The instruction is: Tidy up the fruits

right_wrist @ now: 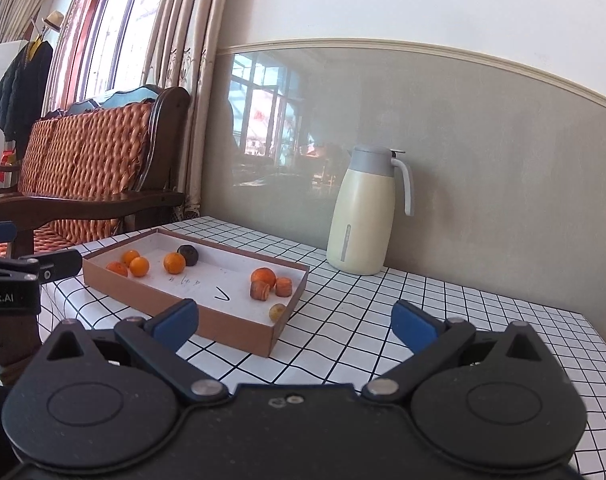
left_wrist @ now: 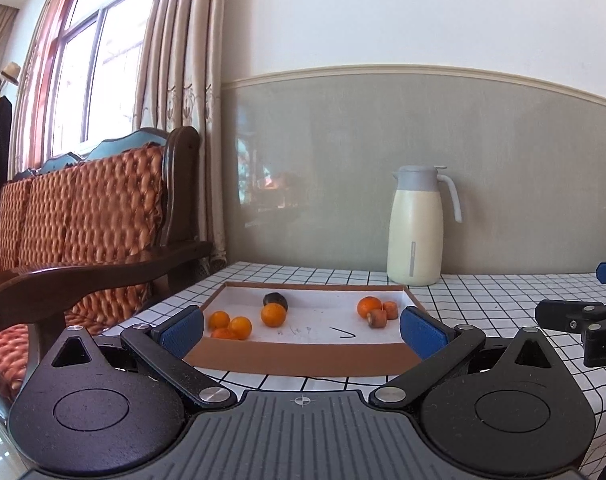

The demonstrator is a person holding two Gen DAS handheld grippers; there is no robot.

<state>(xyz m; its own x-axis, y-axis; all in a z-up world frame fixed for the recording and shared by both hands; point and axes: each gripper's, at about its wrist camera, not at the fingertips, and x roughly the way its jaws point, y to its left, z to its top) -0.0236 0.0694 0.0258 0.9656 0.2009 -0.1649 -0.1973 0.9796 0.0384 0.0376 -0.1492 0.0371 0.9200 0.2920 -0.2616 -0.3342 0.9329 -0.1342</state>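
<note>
A shallow cardboard tray (left_wrist: 303, 354) (right_wrist: 239, 332) with a white floor lies on the checked tablecloth. Its left part holds several small oranges (left_wrist: 239, 326) (right_wrist: 139, 266) and a dark round fruit (left_wrist: 275, 300) (right_wrist: 187, 255). Its right part holds one orange (left_wrist: 369, 306) (right_wrist: 263, 276), two carrot chunks (left_wrist: 377, 317) (right_wrist: 259, 290) and a small yellowish fruit (right_wrist: 277, 312) in the near corner. My left gripper (left_wrist: 301, 330) is open in front of the tray's near wall, holding nothing. My right gripper (right_wrist: 295, 324) is open over the tray's right corner, also holding nothing.
A cream thermos jug (left_wrist: 417, 226) (right_wrist: 363, 212) with a grey lid stands at the back against the wall. A wooden sofa (left_wrist: 83, 232) with orange cushions is left of the table. The right gripper's black body (left_wrist: 583, 320) shows at the right edge of the left wrist view.
</note>
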